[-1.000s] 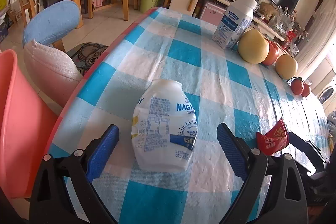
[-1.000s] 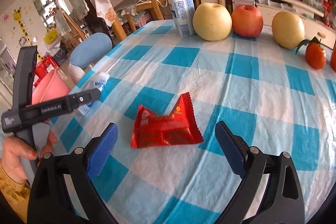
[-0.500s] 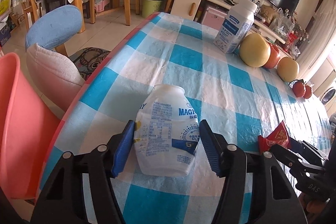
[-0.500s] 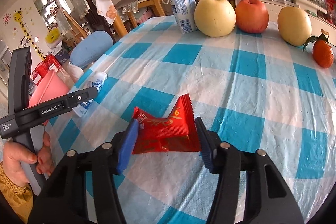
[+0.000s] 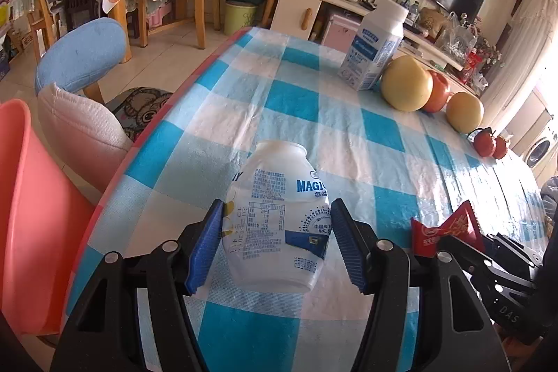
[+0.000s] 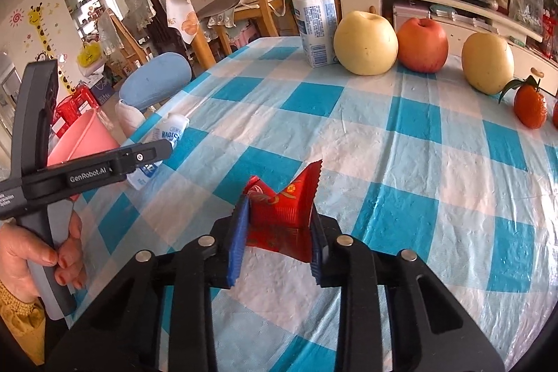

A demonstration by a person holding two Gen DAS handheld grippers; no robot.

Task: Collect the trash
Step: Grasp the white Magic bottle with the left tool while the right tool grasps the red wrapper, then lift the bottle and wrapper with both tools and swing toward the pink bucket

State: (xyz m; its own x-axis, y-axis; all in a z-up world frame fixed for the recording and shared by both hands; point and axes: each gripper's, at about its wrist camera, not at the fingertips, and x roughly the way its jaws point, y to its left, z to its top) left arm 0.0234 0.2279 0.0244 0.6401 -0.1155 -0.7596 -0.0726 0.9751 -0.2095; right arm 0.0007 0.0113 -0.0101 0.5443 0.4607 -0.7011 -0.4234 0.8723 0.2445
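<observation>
A crumpled white drink bottle (image 5: 279, 218) with blue print lies on the blue-checked tablecloth (image 5: 348, 114). My left gripper (image 5: 275, 243) is shut on it, both blue pads against its sides. The bottle also shows in the right wrist view (image 6: 164, 142), partly behind the left gripper's body. A red snack wrapper (image 6: 282, 215) is pinched and crumpled upward between the pads of my right gripper (image 6: 279, 243). The wrapper also shows in the left wrist view (image 5: 450, 229), at the right.
A pink bin (image 5: 24, 208) stands on the floor left of the table edge. A blue stool (image 5: 80, 54) and cushion are beyond it. A white milk bottle (image 6: 314, 16), two yellow pears (image 6: 366, 44), an apple (image 6: 422, 44) and tangerines (image 6: 530, 107) stand at the far side.
Both grippers have closed from wide open: the left onto the white bottle, the right onto the red wrapper, which has buckled upward.
</observation>
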